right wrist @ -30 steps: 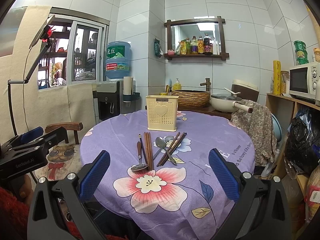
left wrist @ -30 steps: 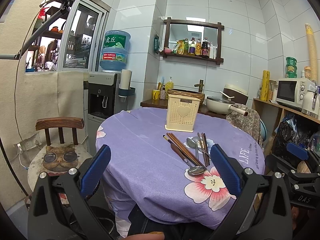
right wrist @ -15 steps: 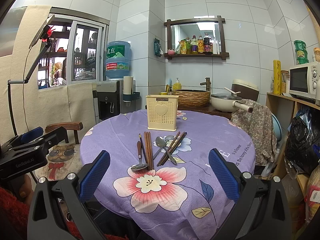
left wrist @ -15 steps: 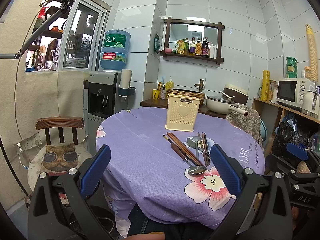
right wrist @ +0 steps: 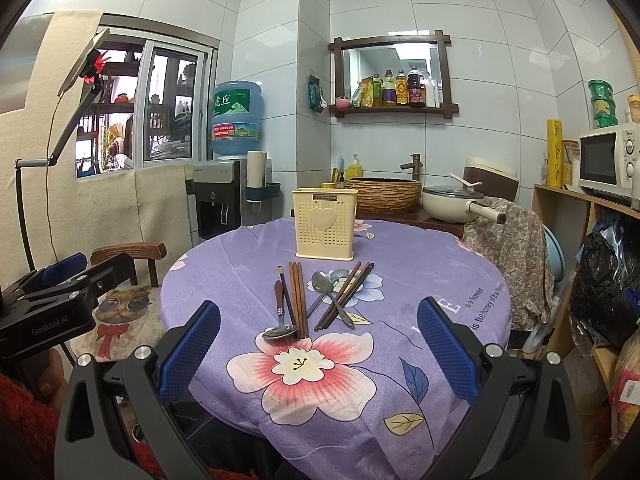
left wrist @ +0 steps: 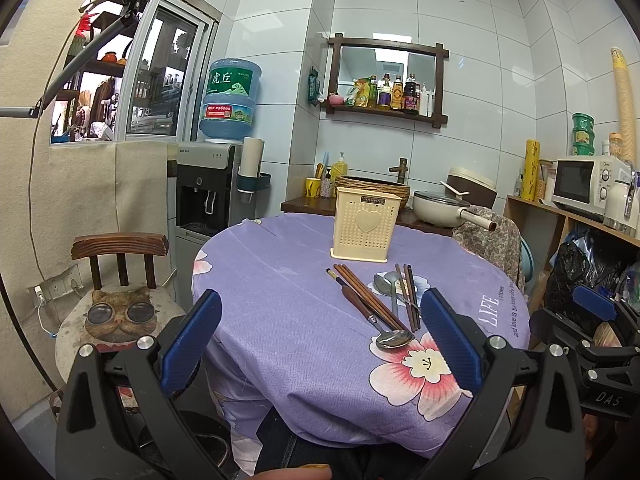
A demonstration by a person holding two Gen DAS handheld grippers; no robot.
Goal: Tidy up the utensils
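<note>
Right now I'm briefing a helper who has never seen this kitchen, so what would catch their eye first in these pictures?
First the purple floral tablecloth over the round table, with chopsticks and spoons lying loose near its middle. Just behind them stands the cream utensil holder with a heart on its front, upright. In the foreground, both blue-padded tongs, left and right, gape open over the table's near edge, holding nothing.

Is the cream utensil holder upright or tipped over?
Upright. The utensil holder stands on its base on the purple tablecloth, open top upward, heart face vertical. Its inside is not visible.
</note>
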